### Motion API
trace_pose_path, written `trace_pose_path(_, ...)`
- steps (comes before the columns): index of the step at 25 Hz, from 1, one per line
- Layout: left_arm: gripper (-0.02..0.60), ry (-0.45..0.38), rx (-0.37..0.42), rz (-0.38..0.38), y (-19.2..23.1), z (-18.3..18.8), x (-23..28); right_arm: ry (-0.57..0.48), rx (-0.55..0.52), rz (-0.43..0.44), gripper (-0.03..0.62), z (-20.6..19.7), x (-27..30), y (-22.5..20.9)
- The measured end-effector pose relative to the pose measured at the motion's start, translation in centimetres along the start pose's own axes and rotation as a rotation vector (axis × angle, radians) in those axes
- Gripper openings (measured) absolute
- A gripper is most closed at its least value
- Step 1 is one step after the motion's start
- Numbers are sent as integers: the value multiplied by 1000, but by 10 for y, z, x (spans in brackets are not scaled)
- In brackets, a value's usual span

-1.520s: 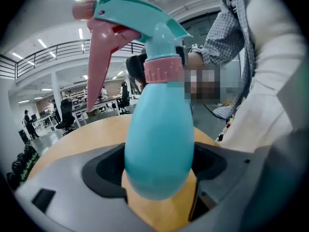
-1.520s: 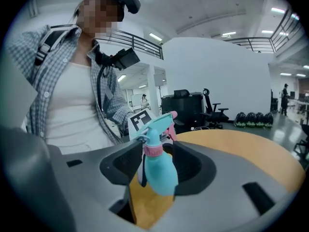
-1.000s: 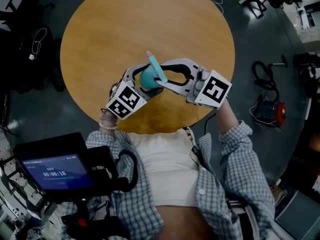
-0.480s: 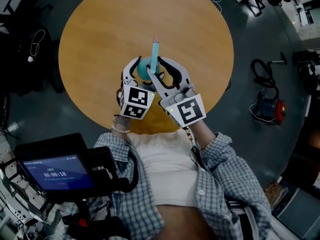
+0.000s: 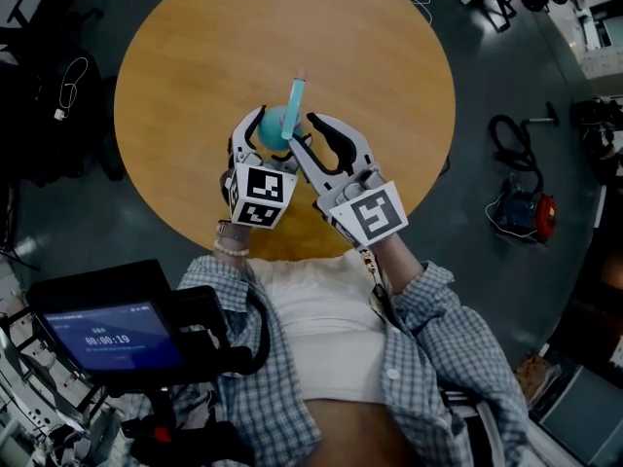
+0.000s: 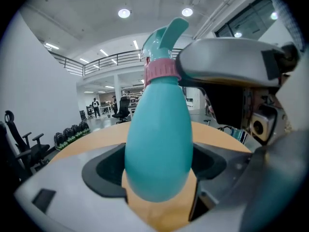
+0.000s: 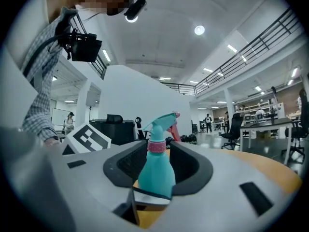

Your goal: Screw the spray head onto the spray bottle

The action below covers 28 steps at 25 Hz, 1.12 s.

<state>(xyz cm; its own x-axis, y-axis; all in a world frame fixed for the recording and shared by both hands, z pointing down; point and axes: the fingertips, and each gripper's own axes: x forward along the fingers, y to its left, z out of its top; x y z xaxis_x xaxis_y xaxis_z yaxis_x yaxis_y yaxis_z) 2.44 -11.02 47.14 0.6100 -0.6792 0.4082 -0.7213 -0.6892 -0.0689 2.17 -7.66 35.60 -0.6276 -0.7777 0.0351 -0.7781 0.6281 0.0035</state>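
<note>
Mid-frame above the round table (image 5: 195, 66), the left gripper (image 5: 265, 129) is clamping the teal spray bottle (image 6: 157, 144) while the right gripper (image 5: 310, 134) is pinching its spray head (image 7: 161, 122) at the pink collar (image 7: 156, 146).

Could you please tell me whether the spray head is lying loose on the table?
No, the spray head sits on top of the spray bottle, joined to it at the pink collar.

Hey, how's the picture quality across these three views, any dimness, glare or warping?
Head view: dim, dark floor, only the round table well lit. Left gripper view: strong fisheye bulge, spray bottle looms large and slightly soft, ceiling lamps glare. Right gripper view: black vignetted corners, curved railings, spray head sharp.
</note>
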Motion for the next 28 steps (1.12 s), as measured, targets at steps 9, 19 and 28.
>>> trace_pose_path(9,413,-90,52,-266,-14,12,-21,149,-49,408,247,9,-21,-8)
trace_pose_path(19,413,-110,130,-564,-58,15,-42,363,-201,881,247,22,-19,18)
trace_pose_path(28,413,-89,148,-682,-80,8,-52,410,-224,1113,181,12,-37,54)
